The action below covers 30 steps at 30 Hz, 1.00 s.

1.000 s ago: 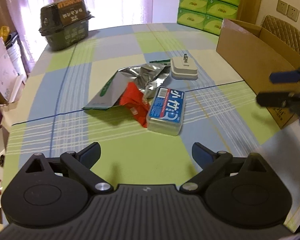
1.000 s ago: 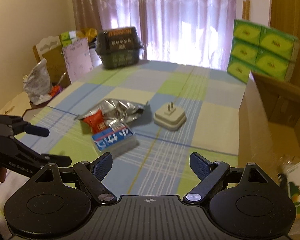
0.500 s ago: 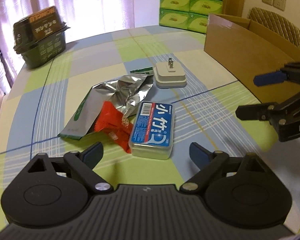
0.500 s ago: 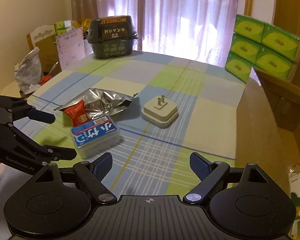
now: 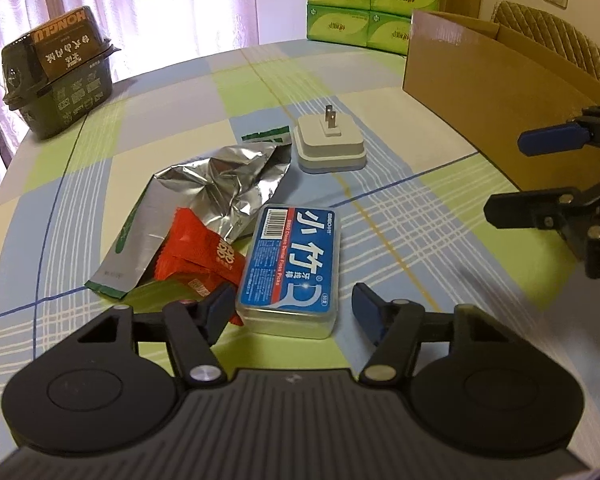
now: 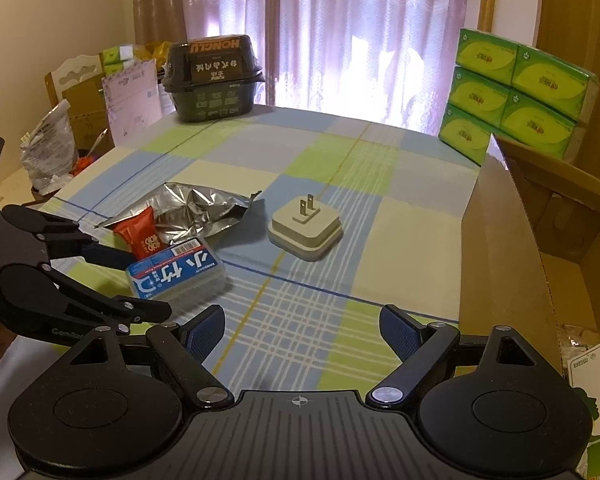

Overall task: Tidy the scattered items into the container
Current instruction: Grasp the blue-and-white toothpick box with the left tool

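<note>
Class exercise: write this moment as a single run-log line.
left hand-held gripper: open, straddling dental floss pick box | right hand-held gripper: open, empty | plug adapter: on table | cardboard box: at right

a dark green lidded food tub (image 5: 58, 88) sits at the far edge of the checked tablecloth (image 5: 380, 216). stacked green tissue packs (image 6: 516, 96) stand before pale purple curtains (image 6: 340, 28).
</note>
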{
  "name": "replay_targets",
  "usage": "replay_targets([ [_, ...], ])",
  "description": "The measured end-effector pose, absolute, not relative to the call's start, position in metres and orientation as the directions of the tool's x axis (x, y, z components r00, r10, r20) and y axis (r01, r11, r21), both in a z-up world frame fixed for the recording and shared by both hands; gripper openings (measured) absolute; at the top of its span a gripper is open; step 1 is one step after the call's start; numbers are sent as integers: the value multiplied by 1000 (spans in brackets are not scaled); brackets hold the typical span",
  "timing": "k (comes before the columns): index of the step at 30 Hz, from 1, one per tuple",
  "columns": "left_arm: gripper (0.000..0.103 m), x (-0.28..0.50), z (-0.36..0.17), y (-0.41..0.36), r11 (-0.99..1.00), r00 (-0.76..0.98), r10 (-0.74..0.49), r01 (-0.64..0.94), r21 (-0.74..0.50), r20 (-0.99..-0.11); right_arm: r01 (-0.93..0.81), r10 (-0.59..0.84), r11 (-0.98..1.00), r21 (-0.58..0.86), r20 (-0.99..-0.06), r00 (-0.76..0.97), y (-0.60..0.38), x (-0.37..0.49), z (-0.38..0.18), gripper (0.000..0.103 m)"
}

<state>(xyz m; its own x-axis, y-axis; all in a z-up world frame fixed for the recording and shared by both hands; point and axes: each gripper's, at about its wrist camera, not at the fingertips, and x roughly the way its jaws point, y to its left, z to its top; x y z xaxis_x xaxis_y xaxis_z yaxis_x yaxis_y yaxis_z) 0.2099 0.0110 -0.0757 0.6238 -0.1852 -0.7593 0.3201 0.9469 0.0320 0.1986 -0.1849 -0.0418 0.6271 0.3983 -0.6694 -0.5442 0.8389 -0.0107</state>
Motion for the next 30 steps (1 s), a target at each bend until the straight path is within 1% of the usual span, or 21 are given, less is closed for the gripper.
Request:
replay_targets([
  [1, 53, 211, -77, 10, 948, 621, -180, 317, 35, -763, -541, 397, 841, -10, -667, 630, -185, 198, -41, 90],
  [5, 52, 210, -78, 10, 949, 617, -182, 315, 29, -765, -536, 396, 844, -6, -666, 632, -185, 199, -40, 90],
  [17, 52, 185, -71, 17, 951, 588, -175, 310, 20, -790, -550, 412, 835, 3, -665, 623, -181, 196, -38, 90],
  [20, 56, 189, -72, 17, 953, 590, -173, 303, 18, -788, -550, 412, 835, 4, -668, 620, -181, 196, -40, 90],
  [25, 56, 199, -73, 13, 952, 589, -184, 307, 8, -787, -543, 394, 839, -6, -682, 616, -181, 198, -43, 90],
  [30, 55, 205, -78, 6, 944, 579, -178, 329, 28, -796, -550, 395, 835, -4, -692, 604, -179, 199, -45, 90],
])
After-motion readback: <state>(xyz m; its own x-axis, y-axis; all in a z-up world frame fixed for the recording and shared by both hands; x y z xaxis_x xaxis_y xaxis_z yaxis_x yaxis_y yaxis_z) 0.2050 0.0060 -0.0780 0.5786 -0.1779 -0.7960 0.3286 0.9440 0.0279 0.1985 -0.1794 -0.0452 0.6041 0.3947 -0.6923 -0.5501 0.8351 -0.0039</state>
